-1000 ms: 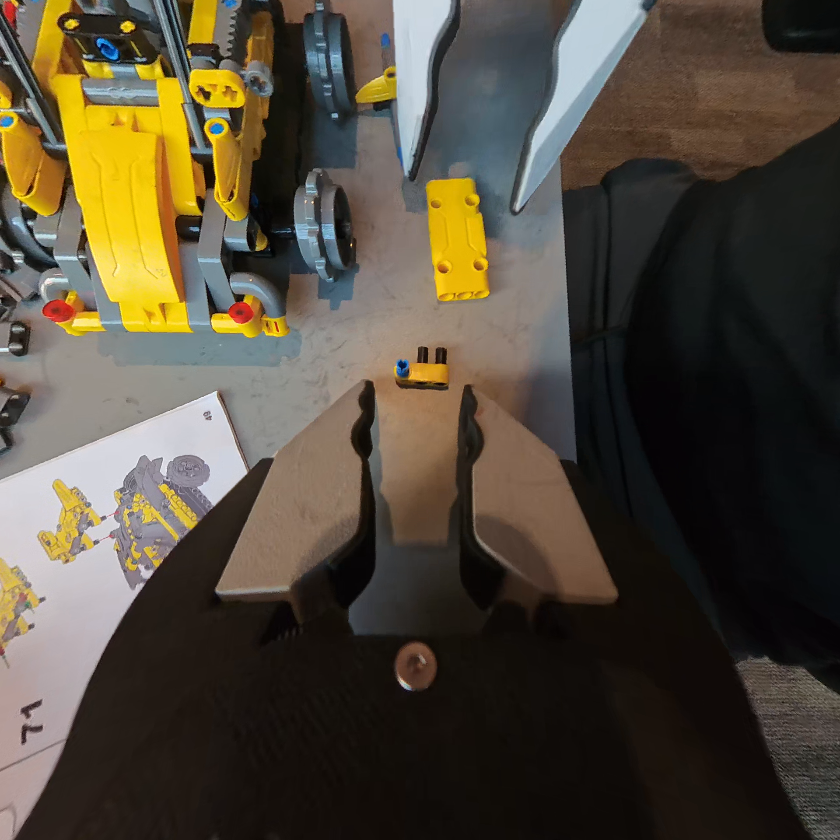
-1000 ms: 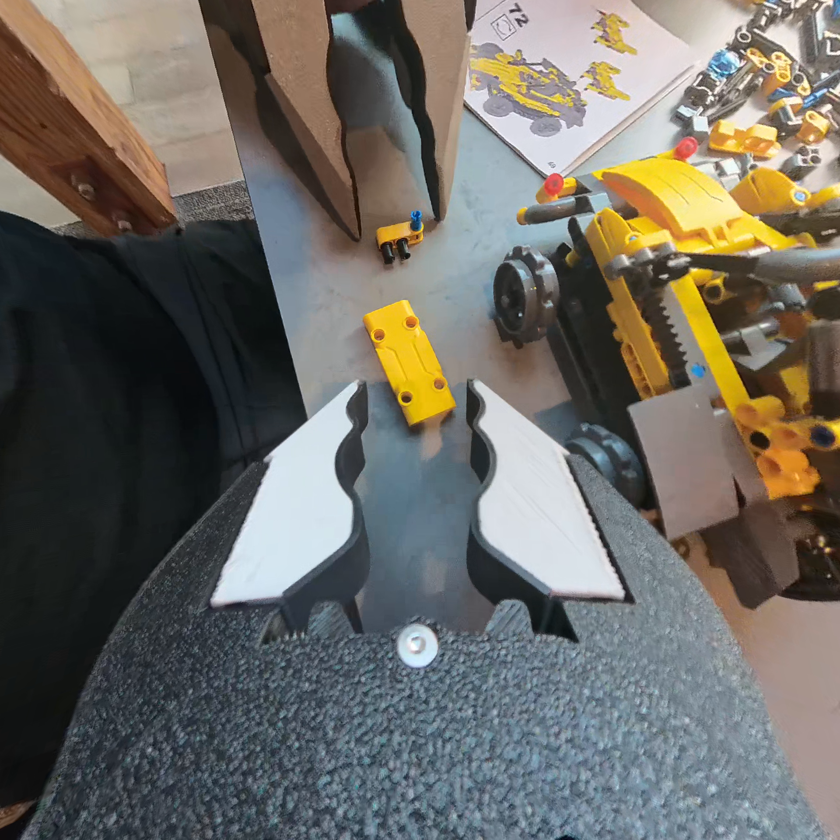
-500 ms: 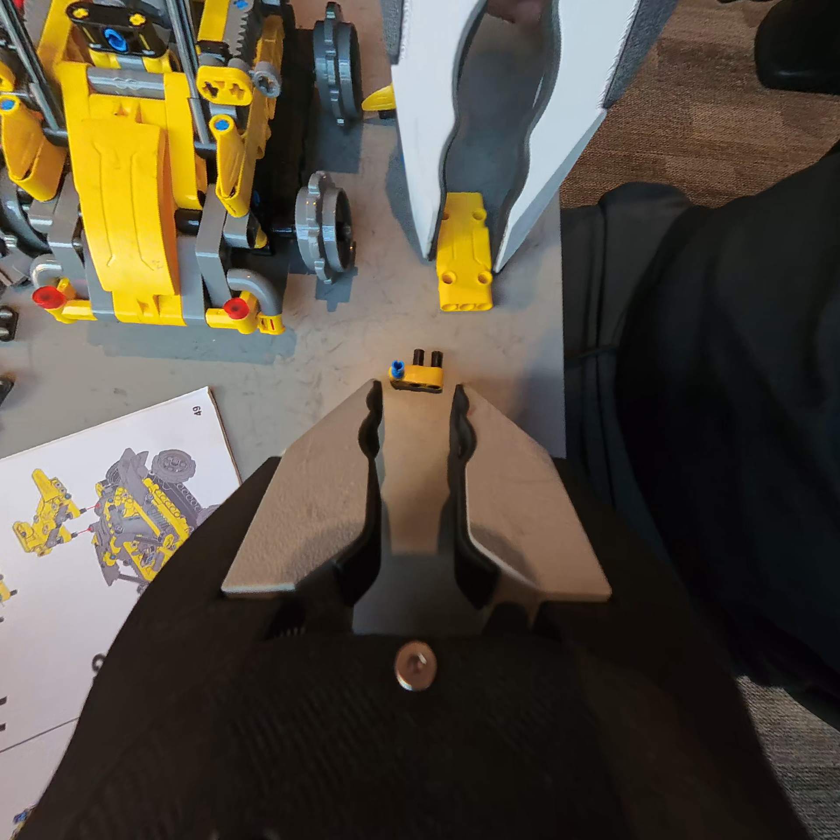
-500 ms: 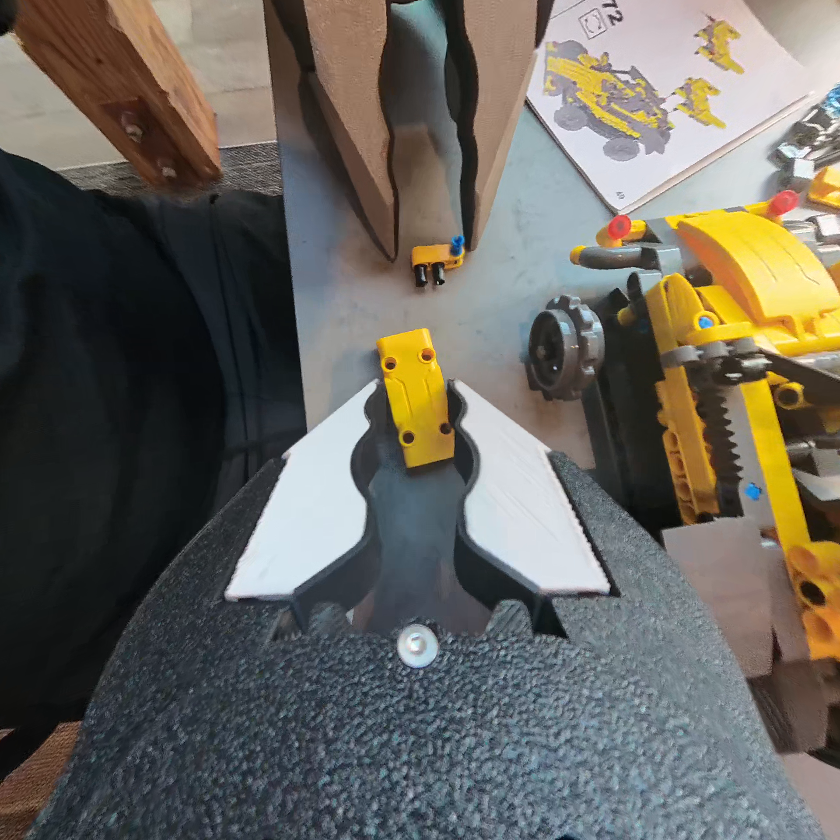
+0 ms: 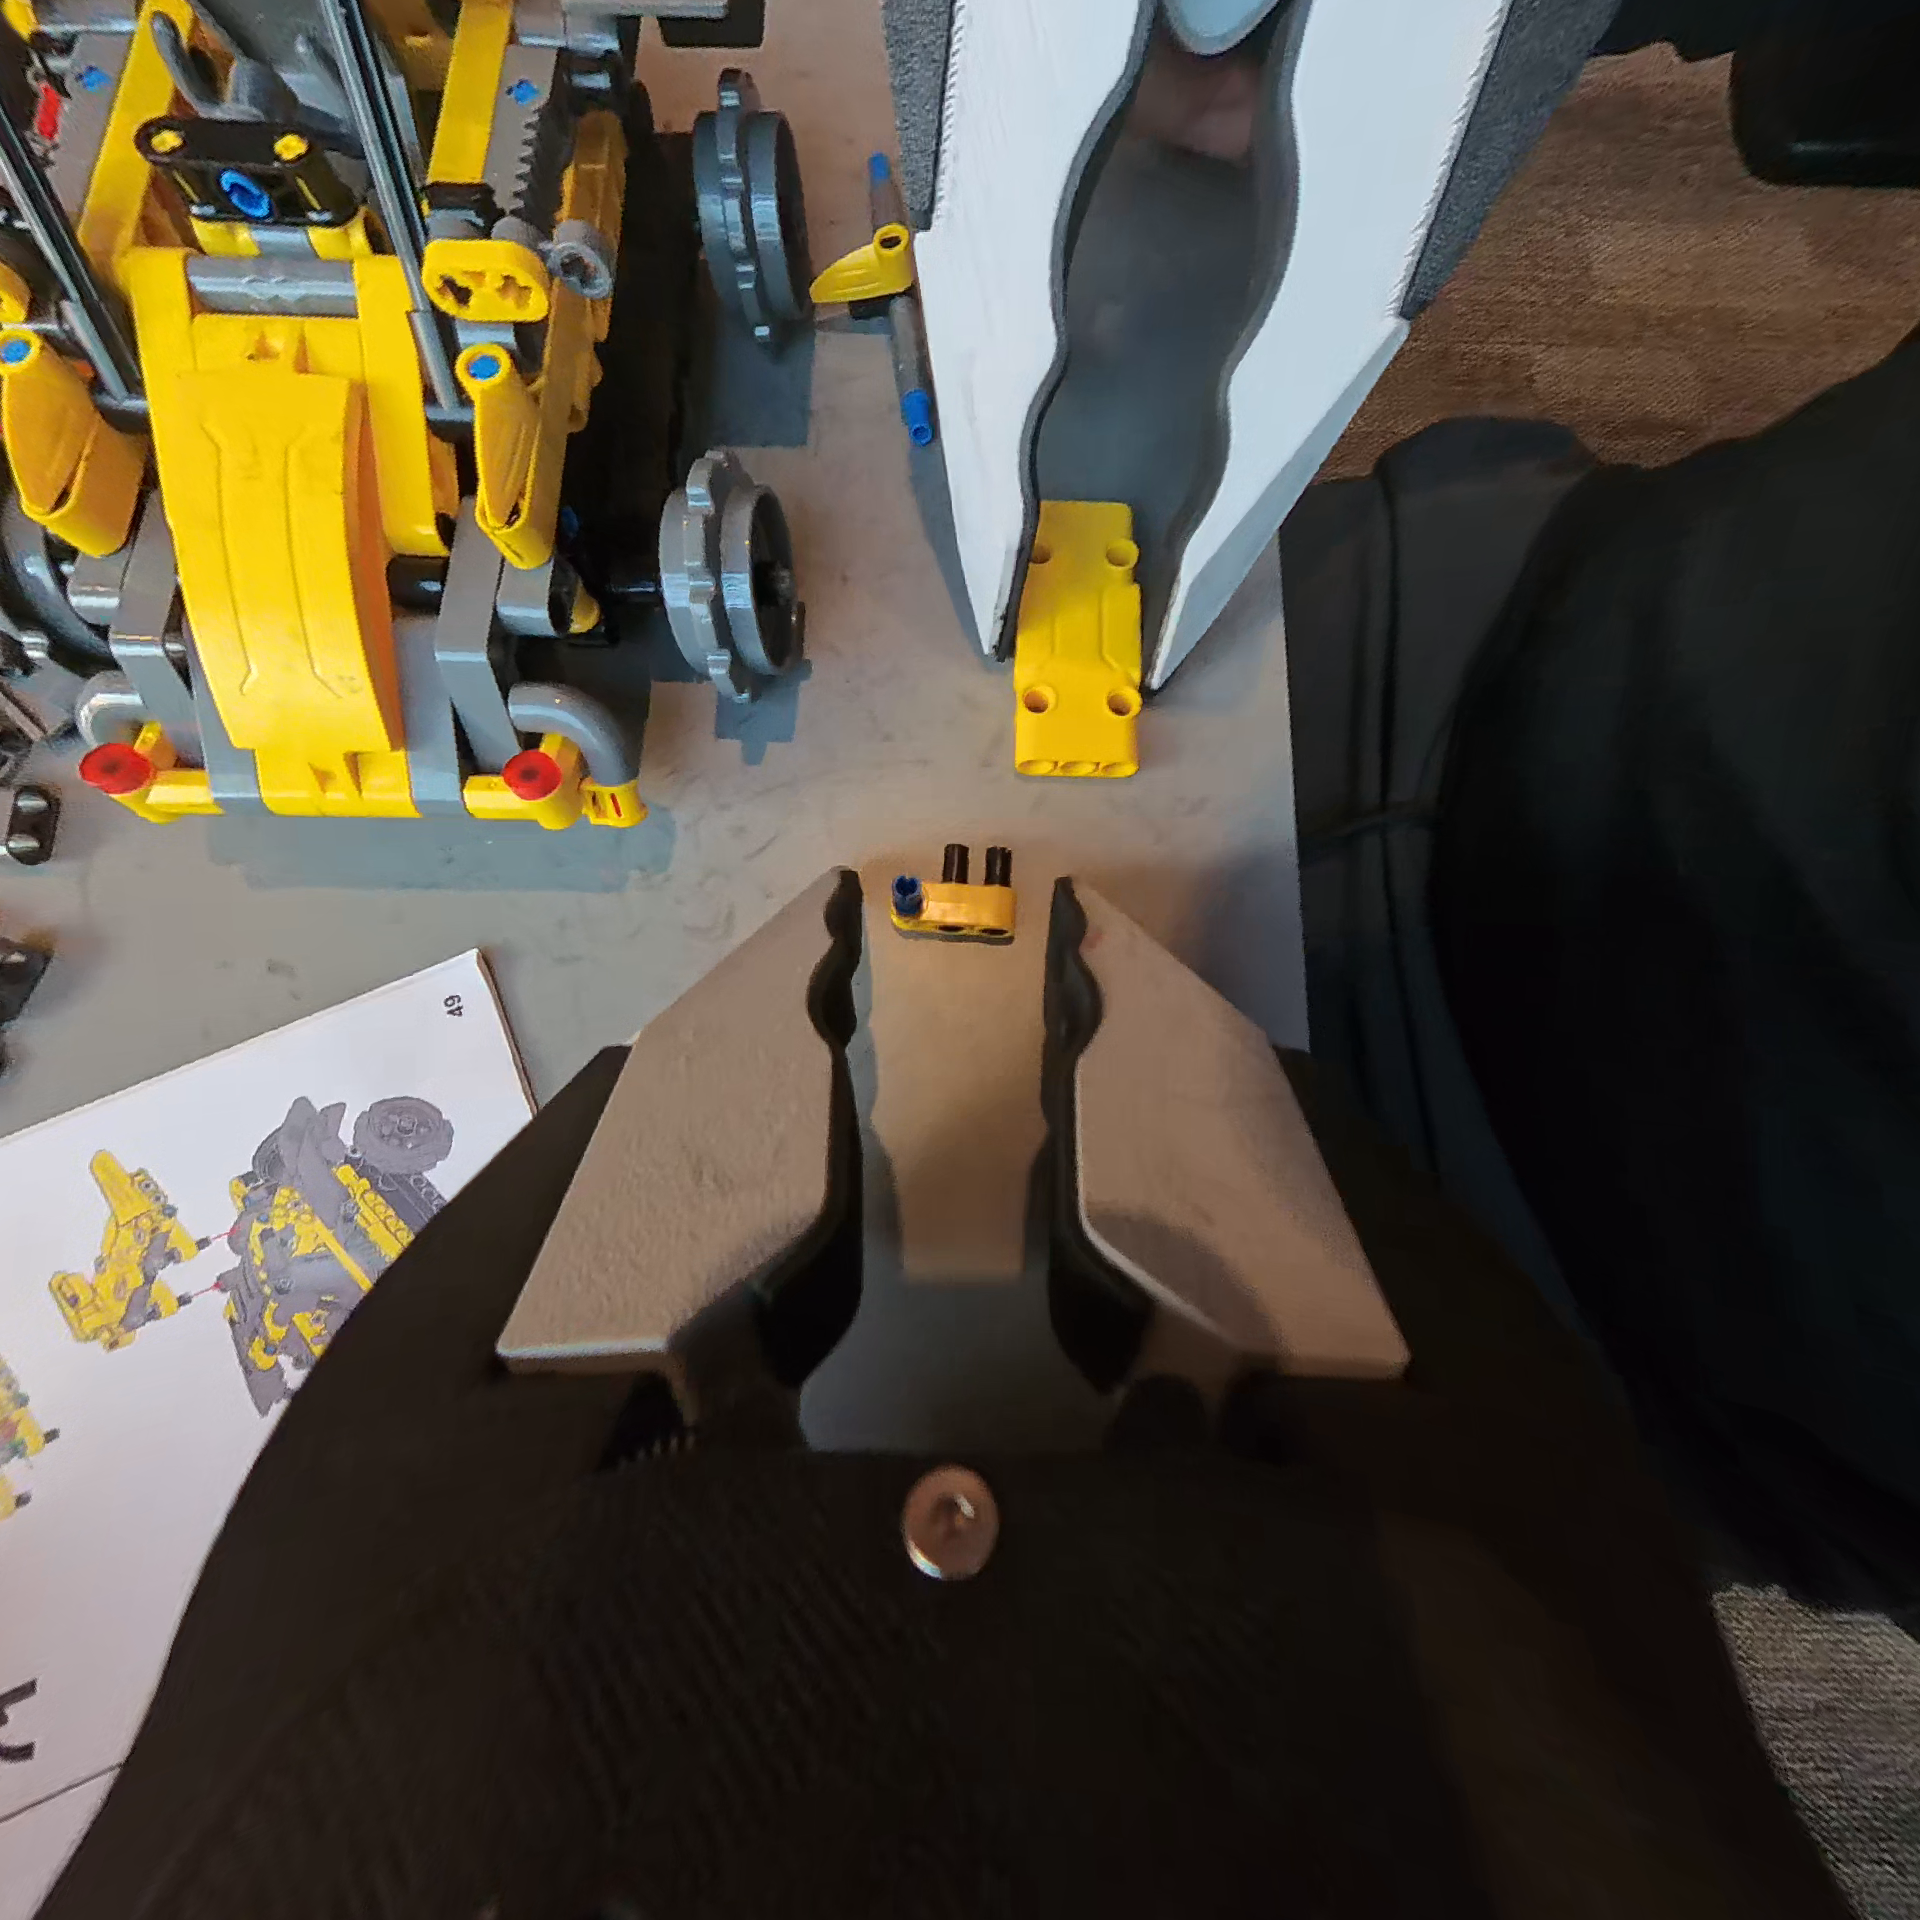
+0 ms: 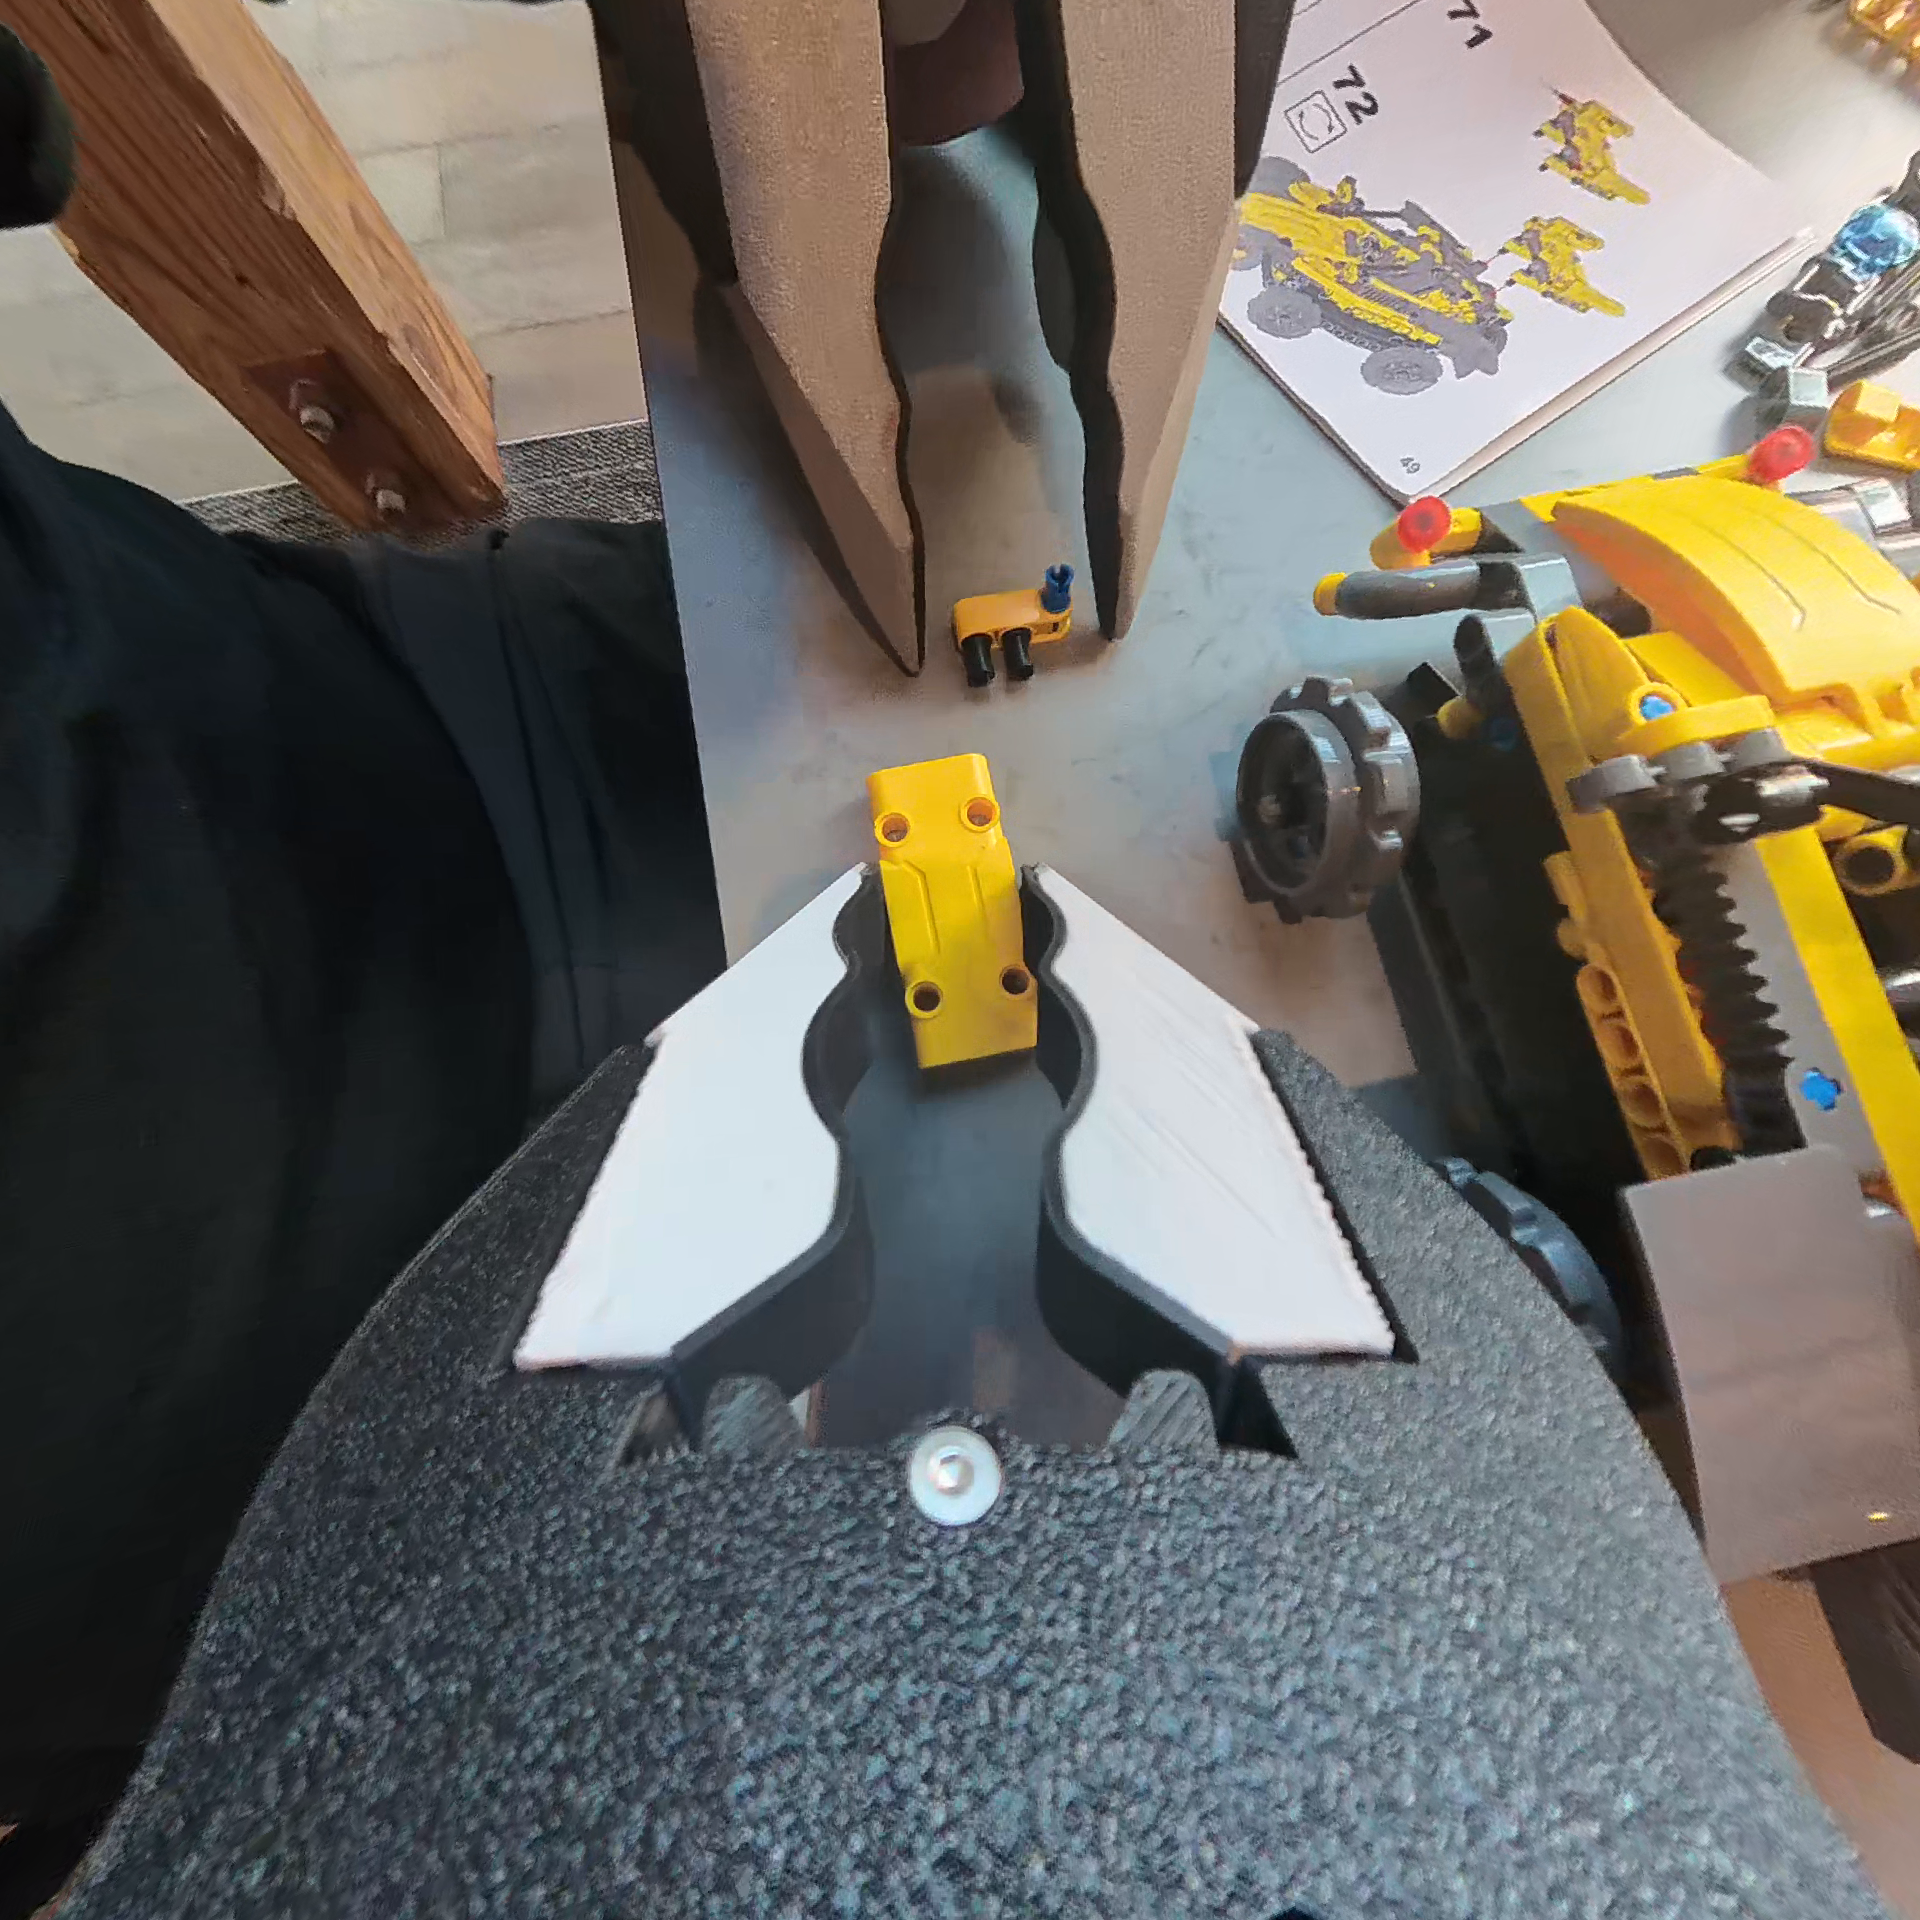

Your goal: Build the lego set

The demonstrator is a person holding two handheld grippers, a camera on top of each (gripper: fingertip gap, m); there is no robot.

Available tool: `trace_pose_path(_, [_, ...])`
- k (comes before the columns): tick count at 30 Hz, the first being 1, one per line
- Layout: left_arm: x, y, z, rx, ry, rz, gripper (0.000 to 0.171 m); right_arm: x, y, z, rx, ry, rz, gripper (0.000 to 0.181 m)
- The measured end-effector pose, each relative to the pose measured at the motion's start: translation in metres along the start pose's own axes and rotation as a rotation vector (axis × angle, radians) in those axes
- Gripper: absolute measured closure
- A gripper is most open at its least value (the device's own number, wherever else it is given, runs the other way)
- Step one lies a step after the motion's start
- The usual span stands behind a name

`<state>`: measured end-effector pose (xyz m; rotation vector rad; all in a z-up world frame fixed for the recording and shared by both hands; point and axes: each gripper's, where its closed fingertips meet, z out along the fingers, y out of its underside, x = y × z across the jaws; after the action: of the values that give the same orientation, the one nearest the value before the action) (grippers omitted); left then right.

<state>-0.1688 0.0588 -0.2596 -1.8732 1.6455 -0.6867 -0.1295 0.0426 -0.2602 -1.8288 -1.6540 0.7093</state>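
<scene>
Yellow flat panel (image 6: pixel 956 935) lies lengthwise between the right gripper (image 6: pixel 948 883) jaws, which touch its sides on the grey table (image 5: pixel 883 790). Just ahead of the left gripper (image 5: pixel 954 896), jaws apart and empty, a small yellow connector (image 5: pixel 956 902) lies crosswise.

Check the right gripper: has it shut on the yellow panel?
Cannot tell. The right gripper straddles the yellow panel, its white fingers hugging both sides; firm contact isn't clear.
</scene>
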Motion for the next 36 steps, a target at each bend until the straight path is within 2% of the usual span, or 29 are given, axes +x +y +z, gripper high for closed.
trace_pose_path(4, [0.000,0.003,-0.003,-0.001,-0.012,-0.023,0.139,0.000,0.000,0.000,0.001,0.002,0.003,0.154])
trace_pose_path(7, [0.004,0.003,-0.003,0.006,-0.012,-0.021,0.151,0.000,0.000,0.000,0.004,-0.011,0.011,0.155])
trace_pose_path(20, [0.022,-0.001,-0.001,0.053,-0.065,-0.083,0.153,-0.007,-0.006,-0.002,0.043,0.000,0.035,0.157])
trace_pose_path(27, [0.025,-0.028,-0.023,0.286,-0.041,-0.183,0.152,-0.011,-0.024,-0.025,0.220,-0.081,0.045,0.157])
trace_pose_path(31, [0.026,-0.037,-0.026,0.342,0.004,-0.207,0.152,-0.006,-0.030,-0.035,0.289,-0.104,0.068,0.157])
trace_pose_path(36, [0.023,-0.044,-0.028,0.384,-0.024,-0.212,0.152,-0.004,-0.033,-0.031,0.287,-0.074,0.043,0.157])
